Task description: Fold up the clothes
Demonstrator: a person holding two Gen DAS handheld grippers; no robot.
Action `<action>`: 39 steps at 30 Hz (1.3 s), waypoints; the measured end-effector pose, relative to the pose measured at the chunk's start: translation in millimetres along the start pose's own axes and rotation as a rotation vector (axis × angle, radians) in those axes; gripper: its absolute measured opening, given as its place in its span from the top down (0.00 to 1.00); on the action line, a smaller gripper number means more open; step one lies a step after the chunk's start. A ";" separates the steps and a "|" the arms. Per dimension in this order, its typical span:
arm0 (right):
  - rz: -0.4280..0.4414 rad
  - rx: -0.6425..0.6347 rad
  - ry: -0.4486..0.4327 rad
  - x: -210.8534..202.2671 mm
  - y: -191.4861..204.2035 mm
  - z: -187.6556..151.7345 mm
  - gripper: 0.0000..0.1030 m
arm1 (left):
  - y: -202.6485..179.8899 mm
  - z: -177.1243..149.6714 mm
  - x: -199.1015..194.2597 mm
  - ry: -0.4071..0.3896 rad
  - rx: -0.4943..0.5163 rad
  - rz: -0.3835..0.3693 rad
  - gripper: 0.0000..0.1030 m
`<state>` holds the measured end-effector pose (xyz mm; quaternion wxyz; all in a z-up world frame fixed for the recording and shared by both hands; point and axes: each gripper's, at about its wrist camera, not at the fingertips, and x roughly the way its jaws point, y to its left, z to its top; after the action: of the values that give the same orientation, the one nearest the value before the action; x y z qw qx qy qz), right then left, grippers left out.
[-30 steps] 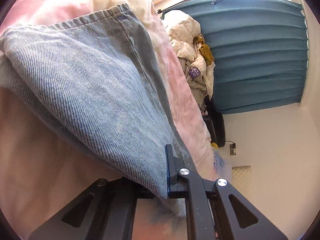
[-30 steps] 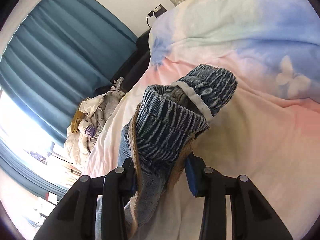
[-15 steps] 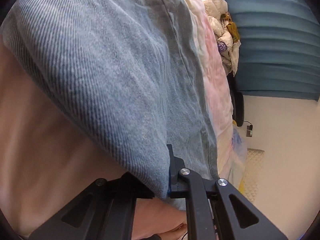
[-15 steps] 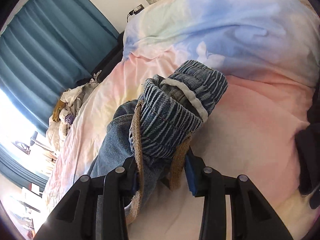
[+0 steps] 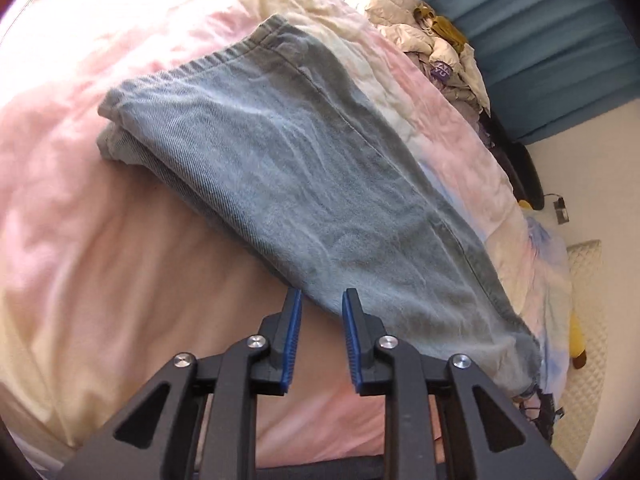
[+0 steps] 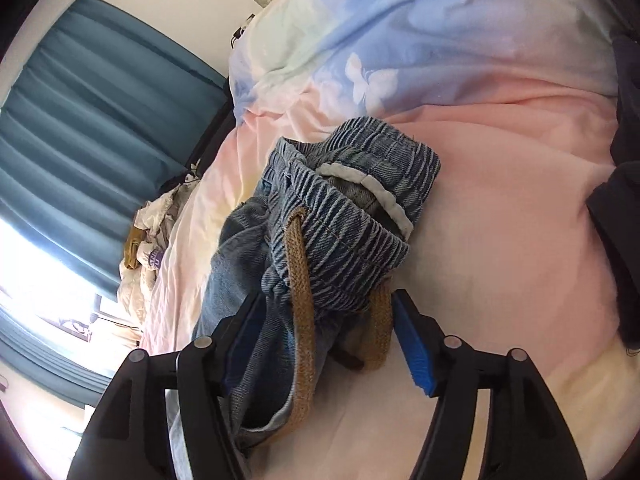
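Note:
Light blue jeans [image 5: 304, 184] lie folded lengthwise on the pink bedspread [image 5: 100, 260] in the left wrist view. My left gripper [image 5: 320, 300] is open and empty, its blue pads just off the jeans' near edge. In the right wrist view the jeans' elastic waistband [image 6: 344, 216] with a tan drawstring [image 6: 300, 280] is bunched on the bed. My right gripper [image 6: 328, 312] is open with its jaws wide on either side of the waistband, no longer squeezing it.
A heap of cream jackets [image 5: 432, 40] lies at the bed's far end in front of teal curtains [image 5: 540, 40]. A quilted headboard [image 5: 584, 320] and a yellow toy [image 5: 576, 336] are to the right. Dark clothing [image 6: 624, 240] lies at the right edge.
Both grippers have opened. The left let go of the jeans' edge, which now lies flat on the bed, and drew back. The right released the waistband, which rests on the bed.

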<state>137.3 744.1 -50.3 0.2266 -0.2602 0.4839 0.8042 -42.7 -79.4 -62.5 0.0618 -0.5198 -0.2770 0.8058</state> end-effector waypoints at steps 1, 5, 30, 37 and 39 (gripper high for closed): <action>0.020 0.008 -0.005 -1.4 1.7 0.1 0.31 | -2.8 -1.3 -8.7 -0.023 0.022 0.014 0.79; 0.053 -0.001 -0.031 -7.4 5.1 1.2 0.25 | -26.9 -2.7 -27.5 -0.114 0.112 0.056 0.71; -0.105 0.023 -0.032 61.1 -17.3 14.5 0.20 | -149.6 -3.7 140.5 -0.024 0.470 0.171 0.18; -0.149 0.036 -0.112 37.9 7.2 15.1 0.42 | -153.3 -8.8 140.2 -0.036 0.522 0.205 0.18; -0.136 0.025 -0.158 24.5 23.0 14.1 0.46 | -152.3 -11.3 136.4 -0.045 0.527 0.215 0.18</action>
<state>101.6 749.7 -45.1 0.3213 -0.2252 0.4557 0.7990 -123.2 105.5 -97.8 0.1030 -0.4941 -0.0026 0.8633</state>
